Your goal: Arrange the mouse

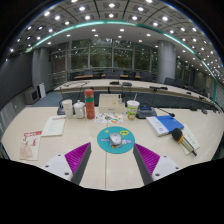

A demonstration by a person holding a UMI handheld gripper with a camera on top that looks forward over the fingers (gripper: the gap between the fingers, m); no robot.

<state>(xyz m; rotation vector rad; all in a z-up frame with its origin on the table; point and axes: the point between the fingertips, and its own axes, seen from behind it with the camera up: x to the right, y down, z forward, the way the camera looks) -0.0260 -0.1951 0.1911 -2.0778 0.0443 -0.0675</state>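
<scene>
A small grey-white mouse [115, 140] lies on a round teal mouse mat [104, 145] on the pale table [30, 125], just ahead of my fingers. My gripper [112, 160] is open and empty. Its two fingers with magenta pads [77, 155] stand wide apart on either side, short of the mat. Nothing is between them but bare table.
Beyond the mat stand a red bottle [89, 104], a white cup [68, 107], a paper cup [133, 108] and small clutter. A blue book [161, 124] and a dark tool [180, 135] lie to the right, papers [30, 145] to the left. Office desks lie behind.
</scene>
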